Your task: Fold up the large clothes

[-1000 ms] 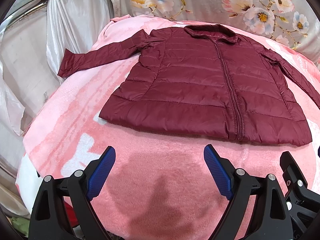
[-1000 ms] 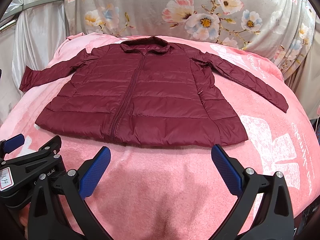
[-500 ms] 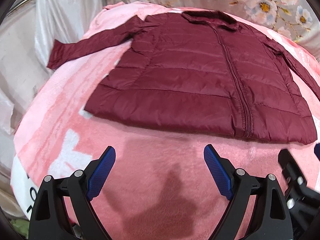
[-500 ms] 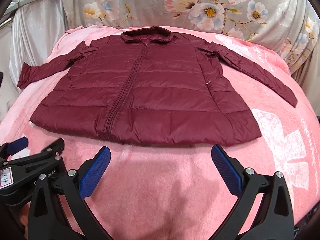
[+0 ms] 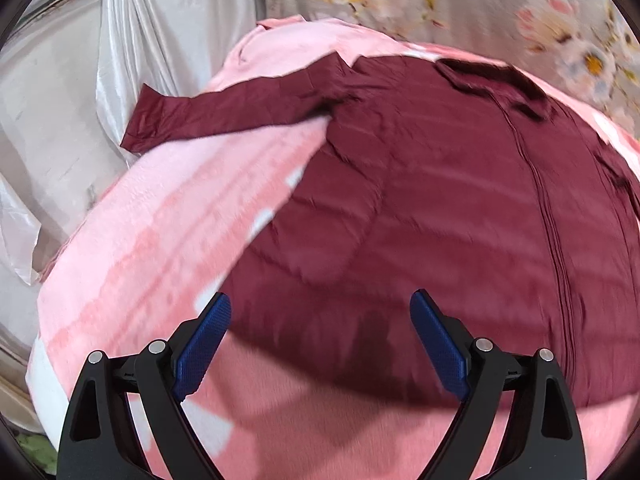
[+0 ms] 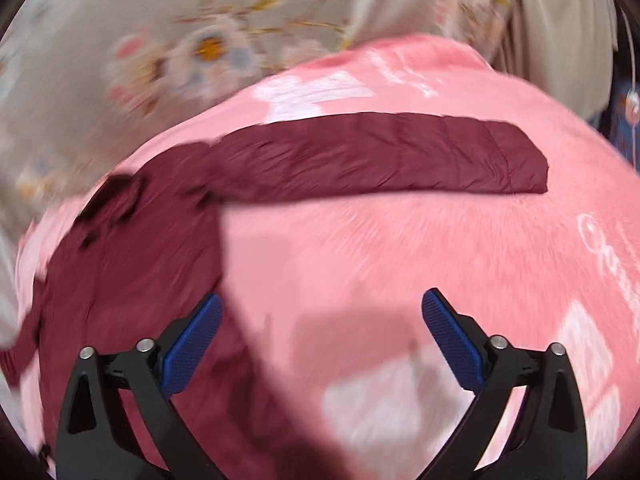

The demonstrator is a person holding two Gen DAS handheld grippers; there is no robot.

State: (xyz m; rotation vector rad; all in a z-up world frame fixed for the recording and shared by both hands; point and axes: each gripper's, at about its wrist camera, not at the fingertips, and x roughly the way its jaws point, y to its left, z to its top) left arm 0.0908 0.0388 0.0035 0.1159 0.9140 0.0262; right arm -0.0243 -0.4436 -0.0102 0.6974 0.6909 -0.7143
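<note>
A maroon puffer jacket (image 5: 420, 208) lies flat, front up and zipped, on a pink blanket (image 5: 160, 216). Its left sleeve (image 5: 224, 112) stretches out toward the blanket's left edge. My left gripper (image 5: 322, 340) is open and empty, hovering over the jacket's lower left hem. In the right wrist view the jacket's right sleeve (image 6: 392, 160) lies spread across the blanket (image 6: 400, 264), and the jacket body (image 6: 136, 264) fills the left side. My right gripper (image 6: 322, 340) is open and empty above the blanket, just right of the jacket's side edge.
A floral fabric backdrop (image 5: 480, 4) hangs behind the bed. White shiny plastic sheeting (image 5: 80, 92) hangs at the left edge. A beige curtain (image 6: 560, 28) and a dark blue object (image 6: 624, 120) stand at the far right.
Both grippers moved forward and apart: the left one now over the jacket's left hem, the right one swung toward the right sleeve. Both stay open. The jacket has not moved.
</note>
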